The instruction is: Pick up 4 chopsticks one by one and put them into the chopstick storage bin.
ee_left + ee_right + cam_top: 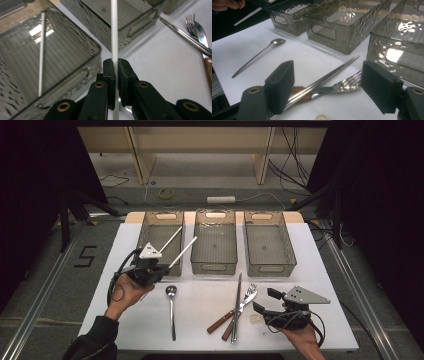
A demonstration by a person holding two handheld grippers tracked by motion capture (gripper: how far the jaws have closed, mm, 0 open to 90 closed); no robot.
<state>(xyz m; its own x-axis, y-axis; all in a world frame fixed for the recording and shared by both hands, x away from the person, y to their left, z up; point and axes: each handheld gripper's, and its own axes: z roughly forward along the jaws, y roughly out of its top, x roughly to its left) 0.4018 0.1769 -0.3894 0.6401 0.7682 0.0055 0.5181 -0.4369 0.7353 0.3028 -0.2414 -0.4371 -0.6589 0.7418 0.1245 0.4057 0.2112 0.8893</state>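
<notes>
In the high view the left gripper holds a white chopstick over the near end of the left bin; a second chopstick lies inside that bin. The left gripper view shows the pads closed tight on the stick, whose lower end is cut off. Further right lie a spoon, a steel chopstick and a fork. The right gripper rests on the tabletop with its jaws wide, holding nothing.
</notes>
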